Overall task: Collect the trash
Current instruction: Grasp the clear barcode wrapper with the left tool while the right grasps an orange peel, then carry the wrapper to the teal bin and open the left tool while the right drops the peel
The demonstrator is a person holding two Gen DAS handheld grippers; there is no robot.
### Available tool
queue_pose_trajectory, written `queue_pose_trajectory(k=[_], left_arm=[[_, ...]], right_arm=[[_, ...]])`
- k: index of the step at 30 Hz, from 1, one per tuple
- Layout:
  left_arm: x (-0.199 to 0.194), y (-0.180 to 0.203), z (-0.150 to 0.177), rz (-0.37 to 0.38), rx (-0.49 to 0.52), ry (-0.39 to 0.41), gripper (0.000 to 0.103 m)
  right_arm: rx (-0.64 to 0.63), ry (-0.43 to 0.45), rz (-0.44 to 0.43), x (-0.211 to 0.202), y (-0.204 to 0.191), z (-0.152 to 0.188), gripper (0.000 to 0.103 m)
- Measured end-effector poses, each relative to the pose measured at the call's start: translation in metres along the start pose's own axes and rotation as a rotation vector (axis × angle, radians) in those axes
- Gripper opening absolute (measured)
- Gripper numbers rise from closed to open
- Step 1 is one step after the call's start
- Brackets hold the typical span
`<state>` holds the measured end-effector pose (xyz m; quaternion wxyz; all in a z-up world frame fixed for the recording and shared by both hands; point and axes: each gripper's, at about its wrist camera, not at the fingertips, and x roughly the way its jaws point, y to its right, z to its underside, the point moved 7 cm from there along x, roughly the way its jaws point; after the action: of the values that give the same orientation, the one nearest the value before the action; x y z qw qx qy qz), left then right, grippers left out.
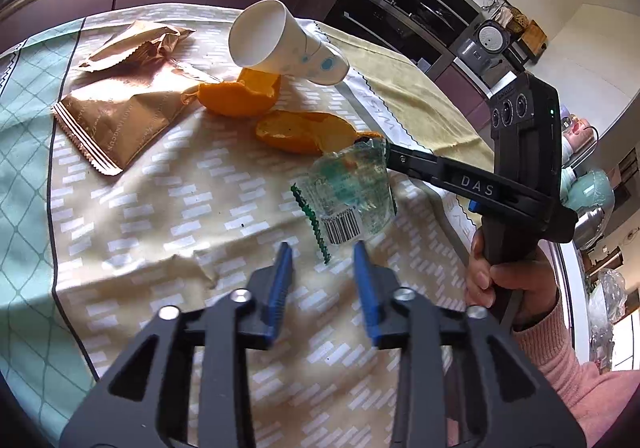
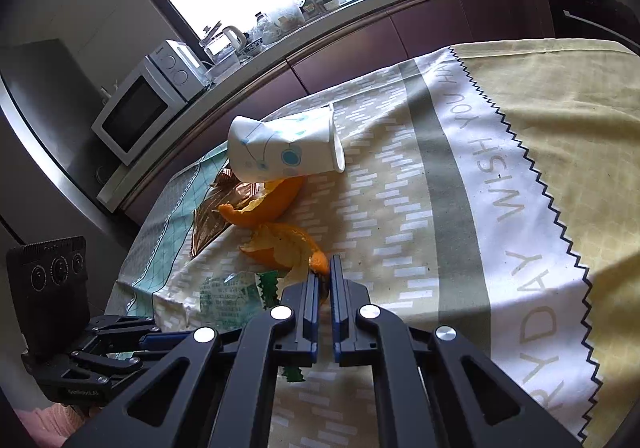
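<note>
A clear plastic wrapper (image 1: 352,192) with green print and a barcode lies on the tablecloth (image 1: 168,208). My right gripper (image 1: 382,146) is shut on the wrapper's upper corner; in the right wrist view the wrapper (image 2: 228,298) lies left of its closed fingers (image 2: 329,280), which also touch an orange peel tip (image 2: 319,261). My left gripper (image 1: 324,252) is open and empty, just below the wrapper. Two orange peels (image 1: 244,92) (image 1: 304,130), a tipped paper cup (image 1: 284,44) and a brown foil packet (image 1: 120,112) lie beyond.
The table sits before a kitchen counter (image 2: 360,14) with a microwave (image 2: 140,108) and a sink tap. The yellow part of the cloth (image 2: 560,168) lies to the right. The left gripper's body (image 2: 52,288) shows at the lower left of the right wrist view.
</note>
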<state>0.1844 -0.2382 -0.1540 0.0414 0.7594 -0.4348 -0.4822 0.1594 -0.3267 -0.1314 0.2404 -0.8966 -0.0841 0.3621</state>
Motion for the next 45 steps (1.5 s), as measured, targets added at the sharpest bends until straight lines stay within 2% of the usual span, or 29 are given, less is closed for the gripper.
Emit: queue_pose_trajectory(k=[3, 7, 9, 11, 14, 20, 27, 34, 40, 45], left_arm=[[-0.003, -0.003, -0.003, 0.000, -0.006, 0.008, 0.044], [0.003, -0.004, -0.011, 0.004, -0.019, 0.001, 0.045], [0.008, -0.005, -0.015, 0.011, -0.028, -0.008, 0.041], [0.013, -0.003, -0.018, 0.018, -0.022, -0.017, 0.029], [0.014, 0.003, -0.019, 0.019, -0.011, -0.010, 0.019], [0.001, 0.006, -0.018, 0.011, 0.004, 0.028, 0.013], [-0.044, -0.007, -0.008, -0.030, 0.011, 0.093, 0.012], [-0.108, -0.033, 0.007, -0.084, 0.005, 0.173, 0.012], [-0.170, -0.074, 0.029, -0.165, -0.038, 0.242, 0.012], [-0.229, -0.117, 0.048, -0.257, -0.104, 0.304, 0.012]], right_arm=[[0.003, 0.002, -0.006, 0.000, -0.001, 0.000, 0.004], [0.002, 0.001, -0.018, 0.000, -0.004, 0.002, 0.004], [0.005, 0.003, -0.024, 0.000, -0.006, 0.002, 0.004], [0.006, 0.004, -0.028, 0.000, -0.007, 0.002, 0.004], [0.010, 0.007, -0.032, 0.000, -0.008, 0.003, 0.004], [0.017, 0.019, -0.054, -0.004, -0.013, 0.005, 0.004], [-0.002, 0.043, -0.090, -0.009, -0.033, 0.004, 0.004], [-0.035, 0.063, -0.135, -0.012, -0.065, 0.000, 0.004], [-0.102, 0.068, -0.207, -0.014, -0.112, -0.007, 0.004], [-0.171, 0.036, -0.287, 0.004, -0.166, -0.007, 0.004]])
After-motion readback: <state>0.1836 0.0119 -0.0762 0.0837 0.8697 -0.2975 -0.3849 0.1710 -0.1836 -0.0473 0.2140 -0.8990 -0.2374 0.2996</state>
